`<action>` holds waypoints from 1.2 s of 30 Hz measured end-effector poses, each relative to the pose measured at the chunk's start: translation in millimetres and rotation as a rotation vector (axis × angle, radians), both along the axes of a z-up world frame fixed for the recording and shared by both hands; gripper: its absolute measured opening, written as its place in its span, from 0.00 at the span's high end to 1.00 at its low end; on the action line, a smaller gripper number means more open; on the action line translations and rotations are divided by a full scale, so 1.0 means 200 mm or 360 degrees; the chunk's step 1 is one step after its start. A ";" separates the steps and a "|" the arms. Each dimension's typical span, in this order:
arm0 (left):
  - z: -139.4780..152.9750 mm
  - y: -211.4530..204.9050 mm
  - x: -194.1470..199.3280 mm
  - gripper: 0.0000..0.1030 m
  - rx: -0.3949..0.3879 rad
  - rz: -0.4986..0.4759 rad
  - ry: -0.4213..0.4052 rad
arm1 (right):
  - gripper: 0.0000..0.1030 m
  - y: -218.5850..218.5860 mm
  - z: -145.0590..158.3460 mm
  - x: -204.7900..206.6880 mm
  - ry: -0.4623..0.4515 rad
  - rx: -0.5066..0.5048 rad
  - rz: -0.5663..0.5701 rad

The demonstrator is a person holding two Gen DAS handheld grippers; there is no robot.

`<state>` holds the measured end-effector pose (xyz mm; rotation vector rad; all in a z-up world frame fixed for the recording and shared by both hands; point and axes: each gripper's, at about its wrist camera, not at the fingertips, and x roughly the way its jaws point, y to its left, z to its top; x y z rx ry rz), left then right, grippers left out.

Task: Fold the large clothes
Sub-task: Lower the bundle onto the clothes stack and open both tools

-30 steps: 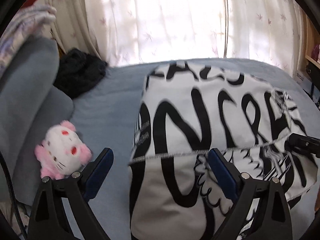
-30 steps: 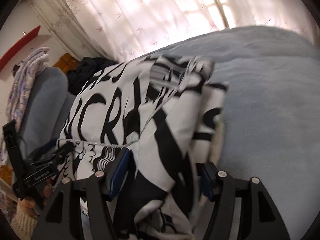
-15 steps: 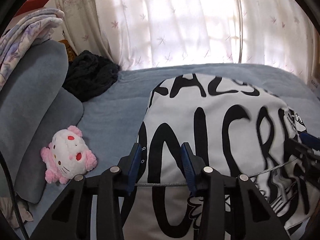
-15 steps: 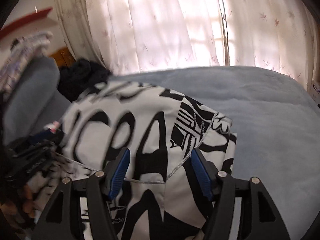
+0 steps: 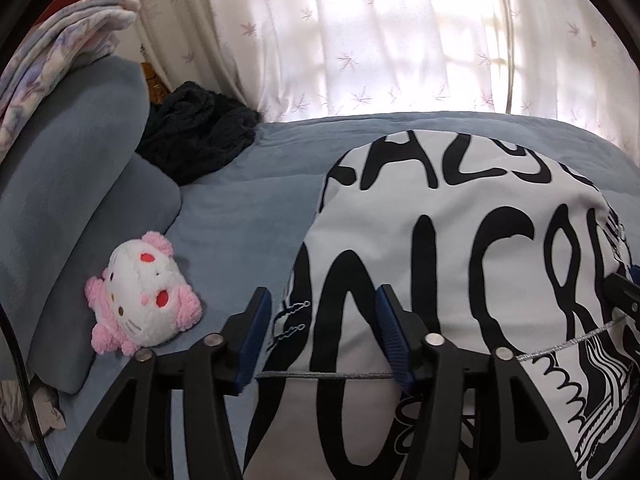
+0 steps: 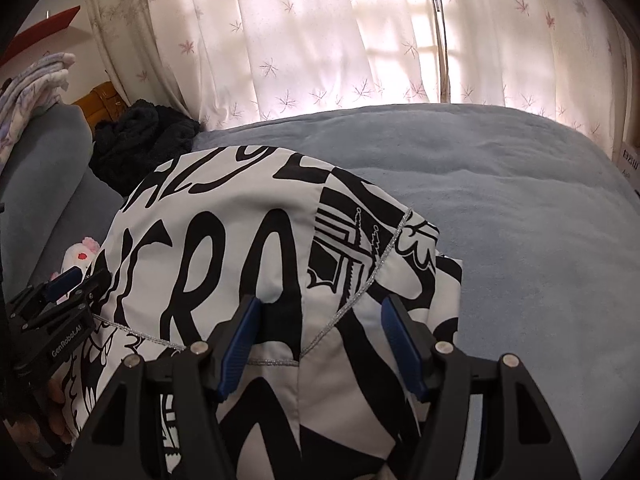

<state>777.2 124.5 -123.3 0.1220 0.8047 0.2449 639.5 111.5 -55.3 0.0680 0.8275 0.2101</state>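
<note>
Two tools reach over one large garment point(image 5: 460, 264), a white piece printed with big black letters, which lies folded on the blue bed point(image 5: 248, 208) in front of a bright curtain point(image 5: 360, 32). The garment is on the middle of the bed, and its near folded edge, with a thin silver trim point(image 5: 324, 376), runs across just in front of both tools.

The left tool point(image 5: 320, 334) hangs over the left part of this edge. Its blue pads point(image 5: 390, 332) stand apart and its jaws are opening; the trim and the cloth lie between them, but the pads do not press on the cloth. The right tool point(image 6: 320, 344) is over the right part of the same edge. Its pads are also apart, with cloth and trim in the gap, and they do not clamp it. In the right wrist view a person's hand point(image 6: 52, 412) holds the left tool at the left border.

No container is seen on the bed. A pink and white plush toy point(image 5: 140, 308) lies against a grey-blue cushion point(image 5: 80, 216) well left of the garment. A dark knitted piece point(image 5: 196, 140) is bunched at the far left corner, and a pale folded blanket point(image 5: 60, 40) rests on top of the cushion.
</note>
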 end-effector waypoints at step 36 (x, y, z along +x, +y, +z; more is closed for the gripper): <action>1.12 -0.46 -2.14 0.06 -0.0329 -0.0180 -0.0180 | 0.25 -0.63 1.11 -1.92 0.0096 0.0140 0.0198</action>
